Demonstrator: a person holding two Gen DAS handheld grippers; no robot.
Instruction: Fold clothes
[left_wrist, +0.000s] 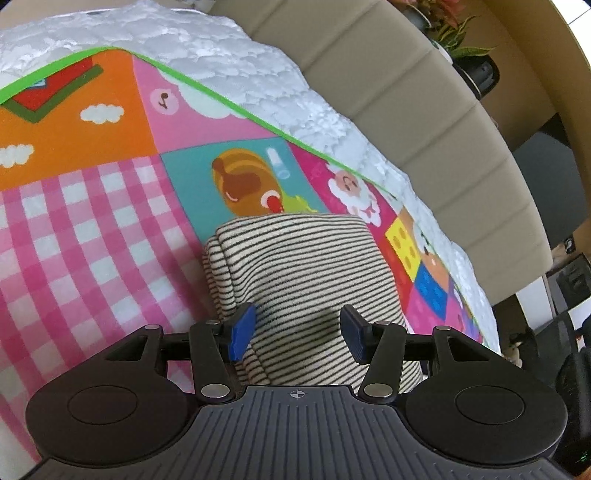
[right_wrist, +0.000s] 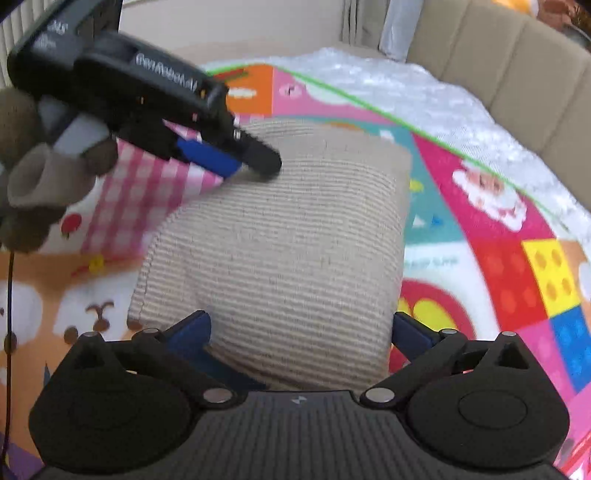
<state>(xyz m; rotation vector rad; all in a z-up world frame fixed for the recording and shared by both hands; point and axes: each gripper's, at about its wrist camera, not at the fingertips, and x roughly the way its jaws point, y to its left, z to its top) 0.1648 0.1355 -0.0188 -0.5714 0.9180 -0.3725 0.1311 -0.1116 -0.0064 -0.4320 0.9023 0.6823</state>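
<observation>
We are looking at white lettering on the side of the left tongs (right_wrist: 236, 162) in the right wrist view; it is blurred and mirrored-looking, and we cannot read it. A faint line of print on the play mat (right_wrist: 498, 236) beside the striped top (right_wrist: 280, 236) is also too smeared to read.

The top is lying folded into a thick rectangle on the mat, which is spread over a white quilt (left_wrist: 258, 74) in front of a beige padded headboard (left_wrist: 406, 103).

We are holding the right tongs (right_wrist: 301, 332) over the top's near edge, with the jaws spread as wide as they go. The near end of the top is sitting between the blue pads, which are standing just outside its two sides and gripping nothing.

We are holding the left tongs (left_wrist: 299, 332) about half open above the near end of the top, with striped cloth showing in the gap. Its pads are pinching nothing. From the right wrist view its tip is at the top's far left corner, with a gloved hand (right_wrist: 33, 184) on the handle.
</observation>
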